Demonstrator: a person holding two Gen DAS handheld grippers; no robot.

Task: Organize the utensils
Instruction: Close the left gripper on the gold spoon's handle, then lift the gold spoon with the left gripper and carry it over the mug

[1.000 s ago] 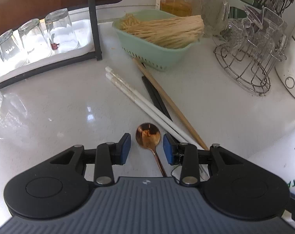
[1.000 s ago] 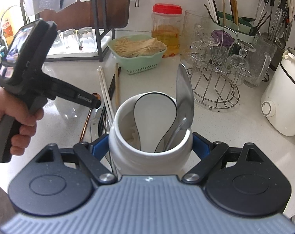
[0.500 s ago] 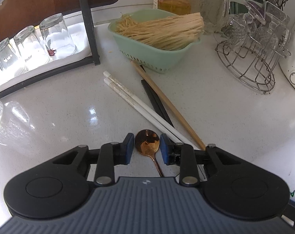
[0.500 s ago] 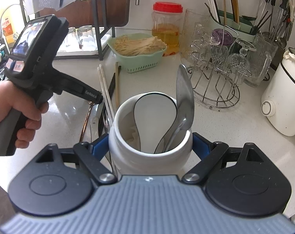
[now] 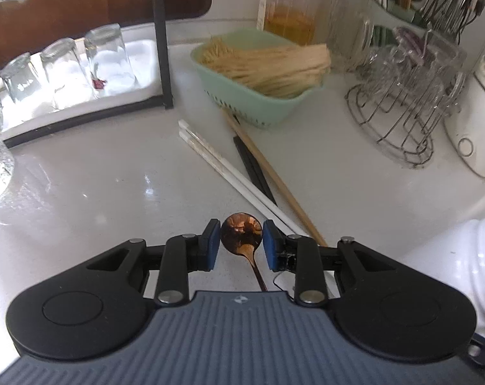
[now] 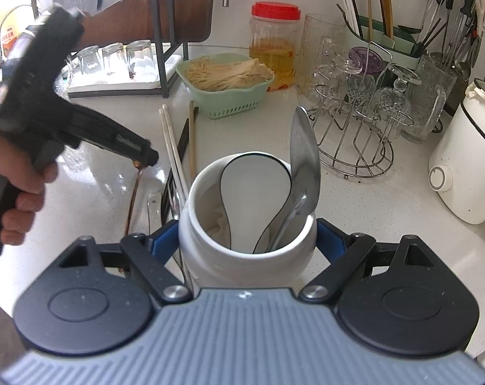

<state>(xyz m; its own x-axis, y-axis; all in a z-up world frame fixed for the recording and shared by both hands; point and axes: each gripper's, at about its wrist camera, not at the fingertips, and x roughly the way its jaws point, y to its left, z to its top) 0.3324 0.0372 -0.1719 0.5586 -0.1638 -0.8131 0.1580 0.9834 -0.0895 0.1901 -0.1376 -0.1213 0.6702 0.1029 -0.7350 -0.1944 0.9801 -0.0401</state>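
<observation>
Copper spoon (image 5: 241, 235): our left gripper (image 5: 241, 243) clamps its bowl; right gripper (image 6: 247, 240) clamps white utensil crock (image 6: 242, 256) beside it.

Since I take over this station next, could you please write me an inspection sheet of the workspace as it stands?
Surface: white counter, glossy.
Job's things: copper spoon lifted off the counter in the left tool; white jar holds a white spoon and a steel spoon; white chopsticks, black chopsticks and a wooden chopstick lie loose.
Clutter: green basket of noodles, glasses, wire rack.
Grippers: left tool shut on the spoon's bowl; right tool clamps the jar.
Cables: nothing seen.
Surroundings: red-lidded jar, white appliance.
</observation>
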